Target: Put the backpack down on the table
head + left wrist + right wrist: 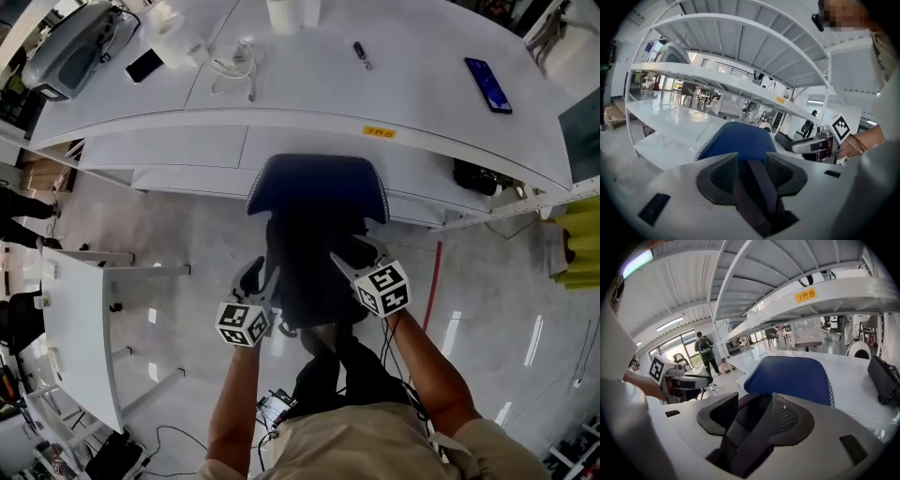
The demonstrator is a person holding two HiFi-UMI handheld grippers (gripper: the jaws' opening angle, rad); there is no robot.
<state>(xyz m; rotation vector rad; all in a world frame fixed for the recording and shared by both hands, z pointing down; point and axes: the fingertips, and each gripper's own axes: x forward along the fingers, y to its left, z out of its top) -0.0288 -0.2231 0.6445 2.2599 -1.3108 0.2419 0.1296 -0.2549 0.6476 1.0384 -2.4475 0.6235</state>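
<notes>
The dark fabric backpack sits low against a curved blue chair back, below the smooth white worktop's near edge, so the lift onto it seems still to come. The jaws of the left gripper and right gripper stand part-open, each loosely around a flat woven strap.

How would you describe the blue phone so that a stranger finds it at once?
Look at the long white table. Near its right end lies a phone, alone. Unlike the black phone at the left, its face is blue.
</notes>
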